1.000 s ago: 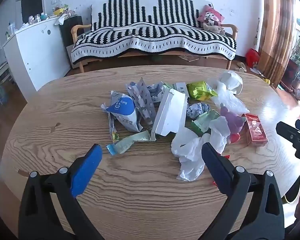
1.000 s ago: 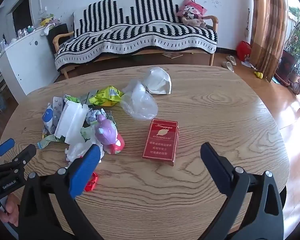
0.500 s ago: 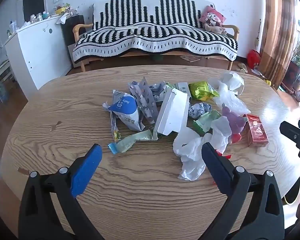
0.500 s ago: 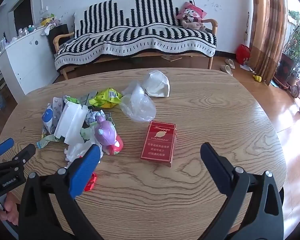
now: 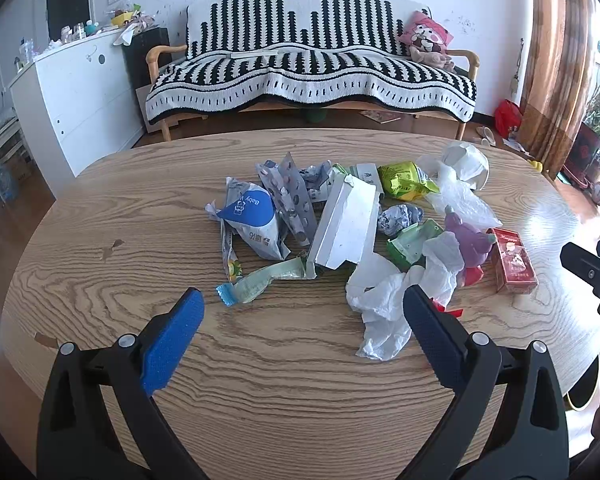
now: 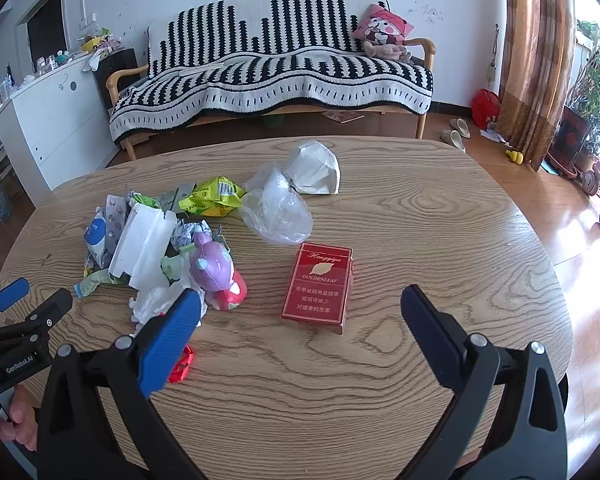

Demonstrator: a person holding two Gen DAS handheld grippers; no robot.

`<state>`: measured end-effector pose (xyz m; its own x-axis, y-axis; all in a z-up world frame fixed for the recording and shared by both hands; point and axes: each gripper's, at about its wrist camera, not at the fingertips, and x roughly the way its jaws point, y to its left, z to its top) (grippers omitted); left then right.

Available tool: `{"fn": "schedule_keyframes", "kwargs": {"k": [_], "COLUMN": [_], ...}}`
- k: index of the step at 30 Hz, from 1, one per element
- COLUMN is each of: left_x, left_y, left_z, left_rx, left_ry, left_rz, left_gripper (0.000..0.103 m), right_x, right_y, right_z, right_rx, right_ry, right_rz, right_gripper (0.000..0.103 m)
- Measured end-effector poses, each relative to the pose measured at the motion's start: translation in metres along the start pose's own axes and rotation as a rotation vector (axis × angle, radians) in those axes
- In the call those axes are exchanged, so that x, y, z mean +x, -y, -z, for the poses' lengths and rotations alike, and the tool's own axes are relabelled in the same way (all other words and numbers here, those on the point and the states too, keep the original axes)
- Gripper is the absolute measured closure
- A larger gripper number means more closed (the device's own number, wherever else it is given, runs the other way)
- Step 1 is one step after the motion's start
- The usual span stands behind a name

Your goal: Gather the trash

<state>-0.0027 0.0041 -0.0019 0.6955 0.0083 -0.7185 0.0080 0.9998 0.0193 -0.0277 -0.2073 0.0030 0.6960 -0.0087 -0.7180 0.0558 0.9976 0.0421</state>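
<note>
A pile of trash lies on the round wooden table [image 5: 100, 280]: a blue and white wipes pack [image 5: 252, 220], a white box [image 5: 346, 226], a crumpled white bag [image 5: 384, 300], a green wrapper [image 5: 404, 180], a purple toy [image 6: 212, 272] and a red cigarette box [image 6: 320, 284]. My left gripper [image 5: 300, 320] is open and empty, just short of the pile. My right gripper [image 6: 300, 320] is open and empty, with the red box just ahead between its fingers. It also shows at the right edge of the left wrist view [image 5: 592, 272].
A clear plastic bag [image 6: 280, 208] and white crumpled paper [image 6: 314, 168] lie behind the red box. A small red scrap [image 6: 182, 364] lies by the right gripper's left finger. A striped sofa [image 5: 308, 72] and a white cabinet [image 5: 76, 100] stand beyond the table.
Both views have shifted slightly; the pile and red box sit a little lower in frame. Both grippers stay open and empty.
</note>
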Motion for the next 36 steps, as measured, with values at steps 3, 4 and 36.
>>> {"fn": "schedule_keyframes", "kwargs": {"k": [3,4,36], "left_x": [0.0,0.0,0.009], "left_y": [0.0,0.0,-0.026], "left_z": [0.0,0.0,-0.001], "left_rx": [0.0,-0.001,-0.084], "left_ry": [0.0,0.0,-0.052], "left_rz": [0.0,0.0,0.036], "left_gripper": [0.006,0.006,0.006], "right_x": [0.0,0.001,-0.001], "right_y": [0.0,-0.001,0.0], "right_z": [0.0,0.001,0.0], "right_rx": [0.0,0.0,0.001], "right_ry": [0.0,0.0,0.0], "right_rz": [0.002,0.001,0.006], "right_gripper": [0.006,0.006,0.006]}}
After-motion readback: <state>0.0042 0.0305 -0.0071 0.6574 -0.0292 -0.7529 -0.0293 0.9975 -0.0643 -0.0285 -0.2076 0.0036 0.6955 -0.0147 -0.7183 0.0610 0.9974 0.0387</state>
